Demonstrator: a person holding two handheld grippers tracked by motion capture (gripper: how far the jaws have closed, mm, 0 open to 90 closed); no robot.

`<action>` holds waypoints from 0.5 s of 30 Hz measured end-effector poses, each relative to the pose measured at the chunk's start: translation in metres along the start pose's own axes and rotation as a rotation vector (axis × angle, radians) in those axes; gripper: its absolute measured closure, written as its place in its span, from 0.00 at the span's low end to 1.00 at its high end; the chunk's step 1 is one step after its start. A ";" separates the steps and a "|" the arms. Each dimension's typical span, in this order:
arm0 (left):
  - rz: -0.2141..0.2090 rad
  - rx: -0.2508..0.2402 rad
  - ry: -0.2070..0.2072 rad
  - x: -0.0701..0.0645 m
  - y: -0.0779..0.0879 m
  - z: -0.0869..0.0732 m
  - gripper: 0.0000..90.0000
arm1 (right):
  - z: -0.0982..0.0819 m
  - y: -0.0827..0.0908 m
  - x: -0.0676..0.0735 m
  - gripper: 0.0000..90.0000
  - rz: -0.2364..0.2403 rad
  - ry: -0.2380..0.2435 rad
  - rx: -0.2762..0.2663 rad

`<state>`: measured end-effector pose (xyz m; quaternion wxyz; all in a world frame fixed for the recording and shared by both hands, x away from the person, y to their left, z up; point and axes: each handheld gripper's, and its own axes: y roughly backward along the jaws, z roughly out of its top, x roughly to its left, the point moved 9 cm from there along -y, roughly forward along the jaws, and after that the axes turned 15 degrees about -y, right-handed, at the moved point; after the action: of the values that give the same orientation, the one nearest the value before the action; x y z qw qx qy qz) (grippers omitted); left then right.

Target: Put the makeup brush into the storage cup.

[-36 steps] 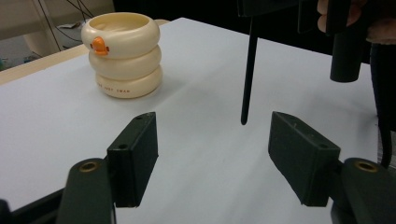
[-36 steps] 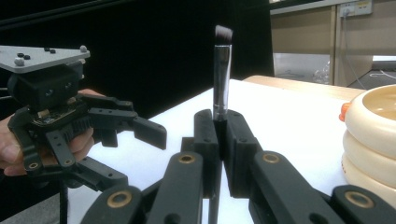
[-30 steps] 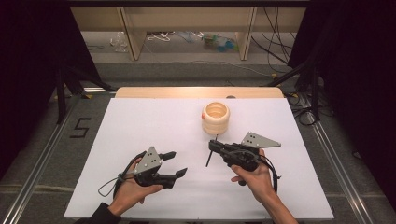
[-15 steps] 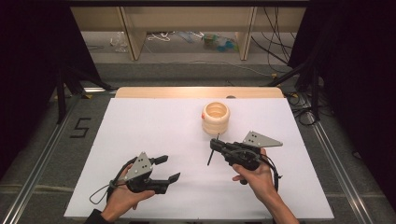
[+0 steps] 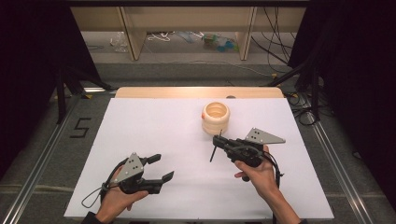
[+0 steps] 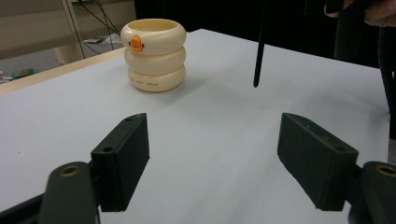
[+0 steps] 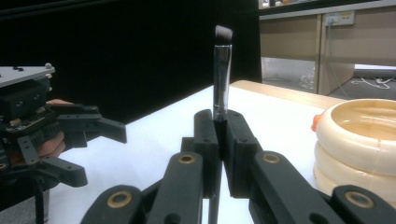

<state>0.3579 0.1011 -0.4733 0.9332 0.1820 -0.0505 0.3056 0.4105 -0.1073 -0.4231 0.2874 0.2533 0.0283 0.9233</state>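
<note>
The step in hand looks like carrying a makeup brush (image 7: 222, 70) to the cream ringed pot (image 5: 215, 117) that stands toward the far middle of the white desk (image 5: 154, 126). The right gripper (image 5: 219, 140) has its jaws clamped together on the brush handle, holding it upright just near and right of the pot; in the high view the dark handle hangs below the jaws toward the desk. The left gripper (image 5: 161, 168) sits at the near left, well apart from both, and its jaws have just been opening, now wide apart with nothing between them.

The next move probably calls for lifting the brush over the pot's open rim and lowering it in, handle first.

The brush is slim, with a silver collar and a dark, slanted tuft on top. The pot has three stacked rings and a small orange knob.
</note>
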 end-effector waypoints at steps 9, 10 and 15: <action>0.010 -0.001 0.001 0.000 0.003 -0.002 0.25 | 0.014 0.000 -0.018 0.95 -0.050 0.006 -0.007; 0.011 -0.001 -0.002 0.000 0.003 -0.003 0.25 | 0.016 0.000 -0.019 0.95 -0.051 0.001 -0.012; 0.017 -0.012 -0.005 0.002 0.008 -0.003 0.25 | 0.024 -0.001 -0.027 0.95 -0.079 0.020 -0.019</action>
<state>0.3554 0.1092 -0.4733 0.9315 0.1768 -0.0561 0.3129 0.4423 -0.1236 -0.4143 0.3259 0.2399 0.0323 0.9139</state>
